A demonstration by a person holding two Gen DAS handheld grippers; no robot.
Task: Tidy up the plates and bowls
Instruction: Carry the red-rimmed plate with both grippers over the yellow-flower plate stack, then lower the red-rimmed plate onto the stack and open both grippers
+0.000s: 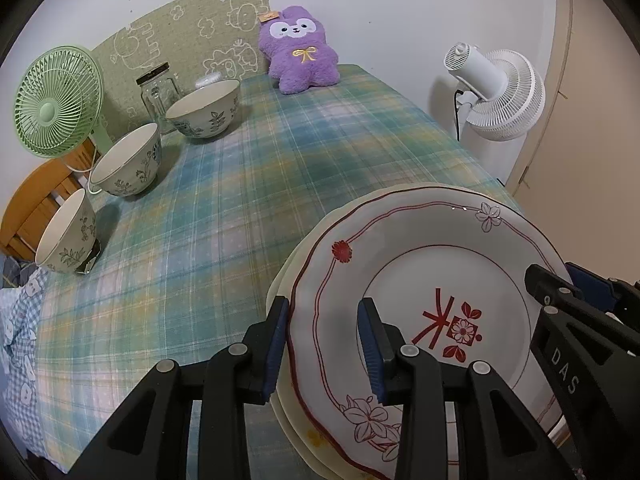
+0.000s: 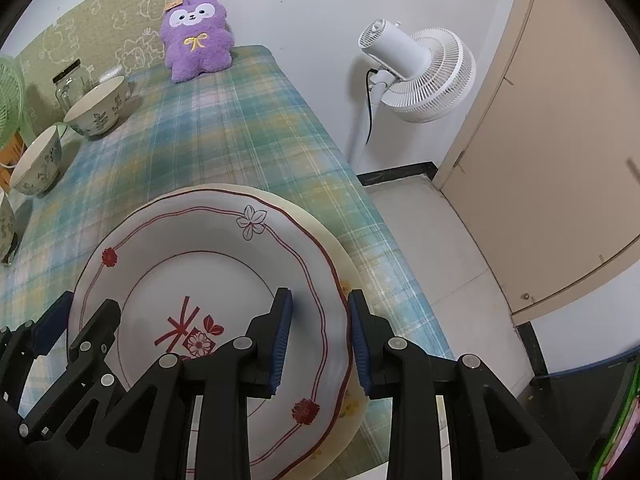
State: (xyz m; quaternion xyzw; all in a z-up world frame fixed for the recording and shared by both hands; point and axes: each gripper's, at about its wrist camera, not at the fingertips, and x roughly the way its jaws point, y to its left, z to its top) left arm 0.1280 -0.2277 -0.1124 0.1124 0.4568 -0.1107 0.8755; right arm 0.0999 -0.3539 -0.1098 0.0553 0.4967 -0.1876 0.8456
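A white plate with a red rim line and red flower pattern [image 1: 420, 264] [image 2: 208, 264] lies over a larger cream plate [image 1: 282, 280] [image 2: 320, 232] at the near right of the plaid-covered table [image 1: 240, 200]. My left gripper [image 1: 324, 344] is shut on the patterned plate's left rim. My right gripper [image 2: 320, 336] is shut on its right rim. Each gripper shows at the edge of the other's view. Three floral bowls [image 1: 204, 110] [image 1: 128, 160] [image 1: 66, 232] stand along the table's left side; the nearest one is tilted on a small black object.
A glass jar [image 1: 158, 88] and a green fan [image 1: 56, 100] stand behind the bowls. A purple plush toy [image 1: 298, 48] leans at the far end. A white floor fan [image 2: 416, 76] and a door [image 2: 540, 160] are to the right of the table.
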